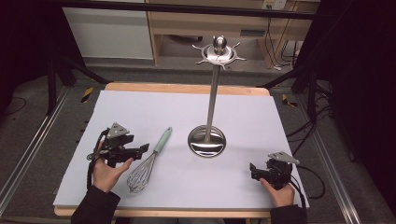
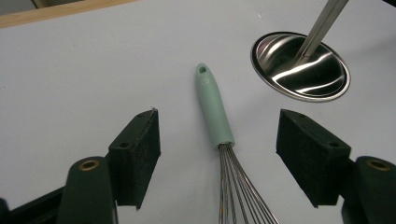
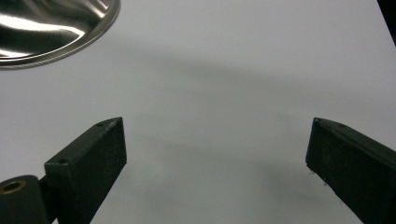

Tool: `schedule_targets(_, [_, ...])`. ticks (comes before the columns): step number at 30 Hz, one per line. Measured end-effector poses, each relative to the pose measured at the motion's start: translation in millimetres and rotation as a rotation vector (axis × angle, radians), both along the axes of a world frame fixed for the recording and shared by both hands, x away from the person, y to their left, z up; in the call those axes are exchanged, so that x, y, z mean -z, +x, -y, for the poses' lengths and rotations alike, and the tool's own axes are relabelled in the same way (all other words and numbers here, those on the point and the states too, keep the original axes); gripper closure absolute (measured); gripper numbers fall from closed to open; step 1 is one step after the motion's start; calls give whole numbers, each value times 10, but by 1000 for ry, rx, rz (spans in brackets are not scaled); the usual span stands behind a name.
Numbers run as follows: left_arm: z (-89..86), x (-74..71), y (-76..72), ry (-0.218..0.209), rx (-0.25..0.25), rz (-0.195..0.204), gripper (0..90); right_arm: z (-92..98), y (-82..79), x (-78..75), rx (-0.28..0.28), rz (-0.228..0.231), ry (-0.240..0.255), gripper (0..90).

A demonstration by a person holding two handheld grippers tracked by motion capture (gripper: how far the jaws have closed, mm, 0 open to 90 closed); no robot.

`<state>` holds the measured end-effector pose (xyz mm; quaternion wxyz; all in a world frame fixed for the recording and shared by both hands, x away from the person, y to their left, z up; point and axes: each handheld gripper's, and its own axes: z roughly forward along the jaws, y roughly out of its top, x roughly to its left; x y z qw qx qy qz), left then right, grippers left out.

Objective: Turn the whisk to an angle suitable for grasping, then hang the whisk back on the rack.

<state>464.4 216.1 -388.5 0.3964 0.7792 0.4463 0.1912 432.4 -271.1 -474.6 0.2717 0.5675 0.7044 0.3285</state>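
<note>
I judge the job barely begun — the whisk (image 2: 214, 108) lies flat on the white mat (image 1: 140, 112), just left of the hanging stand (image 1: 207, 140), ungrasped. My left gripper (image 2: 218, 144) straddles it, jaws spread wide; my right gripper (image 3: 215, 163) idles released. The stand's dish base holds nothing — hooks bare.

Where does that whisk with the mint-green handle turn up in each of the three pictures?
High view: whisk lies left of centre, beside the left tool.
Left gripper view: centre, handle pointing away, between the open jaws.
Right gripper view: not in it.
Shared landmark: the steel stand's round base.
</note>
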Motion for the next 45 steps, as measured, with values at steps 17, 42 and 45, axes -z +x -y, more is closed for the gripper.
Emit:
schedule_targets(17, [221, -35, 204, 71, 28, -57, 274, -7, 7, 3, -16, -8, -4, 59])
schedule_targets(42, [469, 115, 483, 188, 67, -175, 295, -38, 15, 12, -28, -19, -6, 59])
schedule_targets(45, [503, 161, 515, 216, 77, -201, 308, -40, 22, 17, -31, -22, -5, 59])
